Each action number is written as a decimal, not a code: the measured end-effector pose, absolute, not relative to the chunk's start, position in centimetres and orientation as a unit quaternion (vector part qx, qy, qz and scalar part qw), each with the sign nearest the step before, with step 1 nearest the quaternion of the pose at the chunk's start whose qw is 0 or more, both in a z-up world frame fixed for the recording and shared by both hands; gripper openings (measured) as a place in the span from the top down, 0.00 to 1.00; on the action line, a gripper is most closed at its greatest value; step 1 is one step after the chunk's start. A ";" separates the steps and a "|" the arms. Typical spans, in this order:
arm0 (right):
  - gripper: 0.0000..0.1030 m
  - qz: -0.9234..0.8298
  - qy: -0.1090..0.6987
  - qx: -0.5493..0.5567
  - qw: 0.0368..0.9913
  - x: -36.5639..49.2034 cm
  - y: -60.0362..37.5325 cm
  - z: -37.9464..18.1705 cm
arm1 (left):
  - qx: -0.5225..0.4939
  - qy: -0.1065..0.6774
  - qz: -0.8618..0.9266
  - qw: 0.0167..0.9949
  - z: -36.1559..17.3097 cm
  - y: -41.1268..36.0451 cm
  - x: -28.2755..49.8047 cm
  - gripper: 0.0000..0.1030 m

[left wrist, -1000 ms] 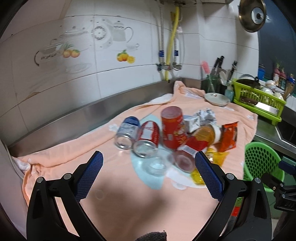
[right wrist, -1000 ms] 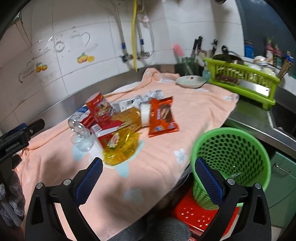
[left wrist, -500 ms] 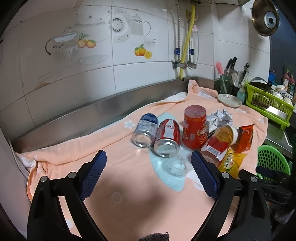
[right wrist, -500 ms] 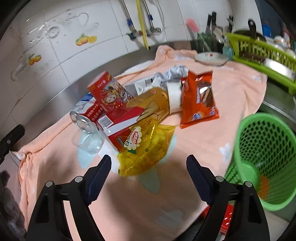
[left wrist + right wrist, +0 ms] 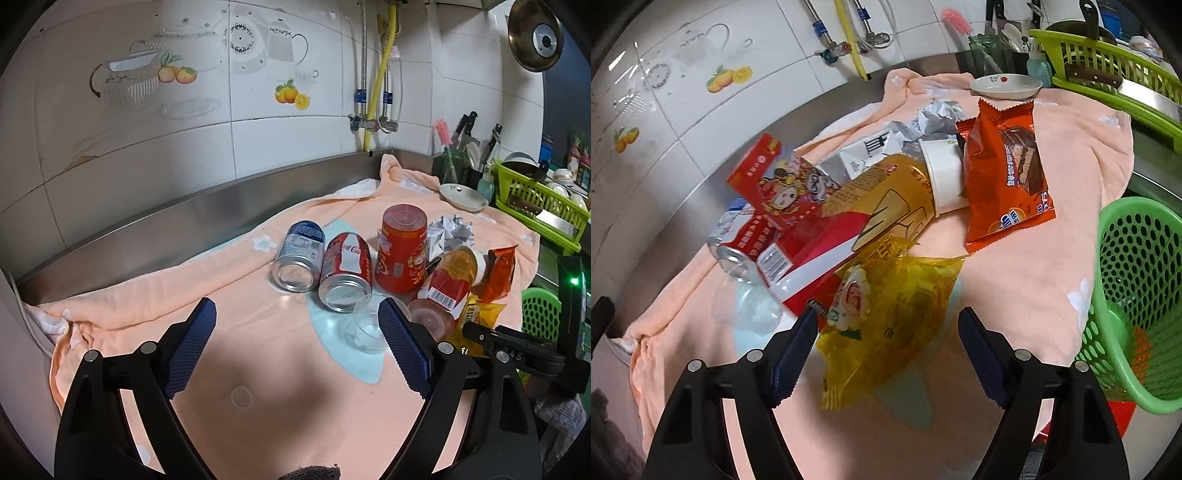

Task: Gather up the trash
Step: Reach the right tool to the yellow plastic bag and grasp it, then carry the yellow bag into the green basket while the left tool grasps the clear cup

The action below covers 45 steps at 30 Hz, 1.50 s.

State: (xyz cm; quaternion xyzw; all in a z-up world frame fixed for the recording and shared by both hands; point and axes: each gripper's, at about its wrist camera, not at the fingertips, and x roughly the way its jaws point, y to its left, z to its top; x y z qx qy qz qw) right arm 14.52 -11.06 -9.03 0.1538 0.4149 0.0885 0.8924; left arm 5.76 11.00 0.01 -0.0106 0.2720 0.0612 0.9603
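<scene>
Trash lies heaped on a peach towel (image 5: 221, 280): a blue-and-silver can (image 5: 299, 258), a red cola can (image 5: 345, 275), an upside-down red cup (image 5: 400, 249), a clear plastic cup (image 5: 365, 325), and a yellow-and-red tube (image 5: 868, 221). There is also crumpled paper (image 5: 938, 118) and an orange snack wrapper (image 5: 1004, 166). My left gripper (image 5: 295, 325) hovers just short of the cans, jaws closing over bare towel. My right gripper (image 5: 888, 332) is low over a yellow wrapper (image 5: 886, 302). Its jaws are closing with the wrapper between them, and the pads do not touch it.
A green mesh basket (image 5: 1137, 295) stands below the counter edge at the right. A white plate (image 5: 1004, 85), a green dish rack (image 5: 1108, 59) and a utensil holder sit at the back right. A steel backsplash and a tiled wall run behind the towel.
Both pairs of jaws have narrowed. My right gripper dropped and moved in until the yellow wrapper lay between its fingers. My left gripper edged closer to the cans.
</scene>
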 end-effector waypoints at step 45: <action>0.56 0.083 0.373 0.174 0.908 9.8 -19.1 -7.1 | 0.048 0.409 -0.078 0.908 -7.8 5.4 15.6 0.32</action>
